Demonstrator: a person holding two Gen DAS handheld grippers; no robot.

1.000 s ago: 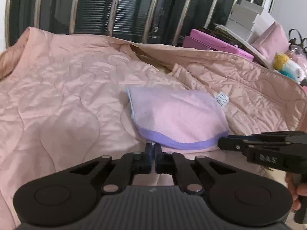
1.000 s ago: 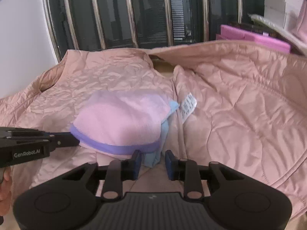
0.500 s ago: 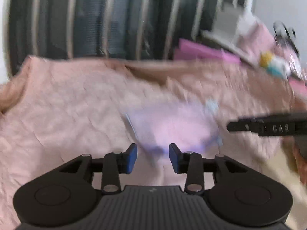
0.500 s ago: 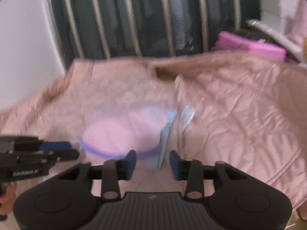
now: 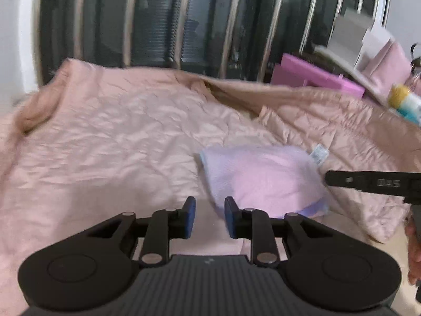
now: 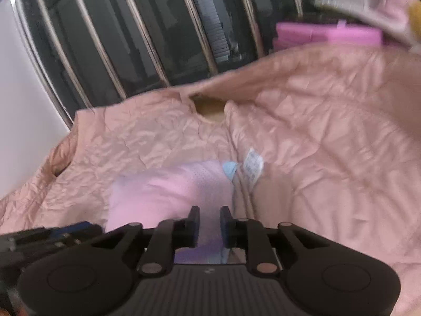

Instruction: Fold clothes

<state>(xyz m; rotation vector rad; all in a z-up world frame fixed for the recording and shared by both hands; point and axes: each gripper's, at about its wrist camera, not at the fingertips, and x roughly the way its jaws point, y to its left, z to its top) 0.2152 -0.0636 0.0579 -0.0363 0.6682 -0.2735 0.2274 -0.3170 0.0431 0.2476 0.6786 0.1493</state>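
One folded pink cloth [image 5: 265, 179], one quilt [image 5: 105, 142], perhaps two pink boxes [image 5: 313, 77].

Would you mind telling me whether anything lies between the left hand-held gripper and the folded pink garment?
Nothing visible does. The left hand-held gripper, jaws closing with nothing between them, faces the folded pink garment across bare quilt.

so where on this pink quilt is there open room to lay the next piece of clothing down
The widest free patch of the pink quilt runs from the folded pink cloth to the quilt's bunched corner and up to the window bars. Another lies past the white tag. It is crowded around the cloth, where both claws sit, and by the pink box.
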